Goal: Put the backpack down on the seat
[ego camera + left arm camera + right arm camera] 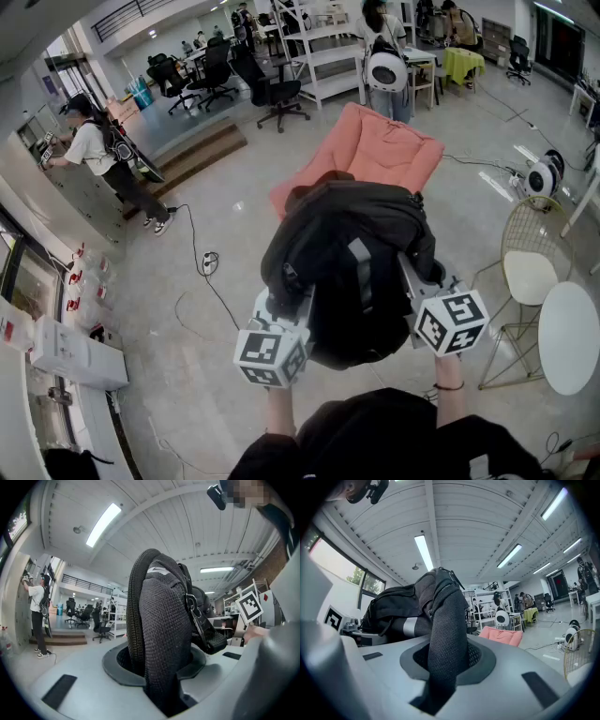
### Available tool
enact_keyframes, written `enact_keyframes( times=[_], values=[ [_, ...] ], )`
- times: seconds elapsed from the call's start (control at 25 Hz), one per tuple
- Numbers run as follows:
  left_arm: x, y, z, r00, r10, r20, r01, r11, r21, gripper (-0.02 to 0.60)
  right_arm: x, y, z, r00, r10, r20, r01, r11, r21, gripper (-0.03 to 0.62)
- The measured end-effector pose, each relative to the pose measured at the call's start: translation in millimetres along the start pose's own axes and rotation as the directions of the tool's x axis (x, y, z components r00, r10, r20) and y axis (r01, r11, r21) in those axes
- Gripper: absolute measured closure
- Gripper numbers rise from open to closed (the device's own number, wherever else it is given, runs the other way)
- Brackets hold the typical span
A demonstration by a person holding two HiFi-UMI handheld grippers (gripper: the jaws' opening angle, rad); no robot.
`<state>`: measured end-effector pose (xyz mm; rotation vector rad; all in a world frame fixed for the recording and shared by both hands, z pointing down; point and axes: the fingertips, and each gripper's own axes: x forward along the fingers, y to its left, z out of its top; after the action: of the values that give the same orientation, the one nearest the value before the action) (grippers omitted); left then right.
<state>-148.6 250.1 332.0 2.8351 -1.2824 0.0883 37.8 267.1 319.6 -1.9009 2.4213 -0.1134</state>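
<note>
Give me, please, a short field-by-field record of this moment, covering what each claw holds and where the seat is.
Held item: black backpack, carried in the air between both claws
Left claw: shut on a mesh strap of the backpack
Right claw: shut on a mesh strap of the backpack
Seat: pink chair, just beyond the backpack in the head view
Task state: backpack not yet set down
Nearby: wire chair and round white table on the right
</note>
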Motion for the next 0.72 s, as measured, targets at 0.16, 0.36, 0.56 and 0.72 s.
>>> enact_keyframes(
  times=[0.16,0.36,0.56,0.72],
  values=[
    [4.1,3.7,-1.9,1.0,-0.001,-0.004,0.001,1.0,-0.002,0.448,4.9,-0.9,-2.7,1.0,-0.002,-0.003,0.002,1.0,0.002,0.514],
    [12.4,3.1,-7.5,1.0,0.0,-0.022,0.0,1.0,-0.006,0.448,9.5,-8.5,-8.9,1.0,0.001,-0.014,-0.001,1.0,0.01,0.514],
    [20.4,10.5,-6.5,0.999,0.025,-0.038,-0.025,1.0,-0.008,0.449,23.6,-11.5,-8.4,0.999,0.024,-0.029,-0.024,1.0,0.014,0.513],
    [27.1,16.9,-4.2,0.998,0.049,-0.039,-0.049,0.999,-0.012,0.449,35.2,-13.9,-5.6,0.998,0.046,-0.034,-0.046,0.999,0.014,0.513]
  ],
)
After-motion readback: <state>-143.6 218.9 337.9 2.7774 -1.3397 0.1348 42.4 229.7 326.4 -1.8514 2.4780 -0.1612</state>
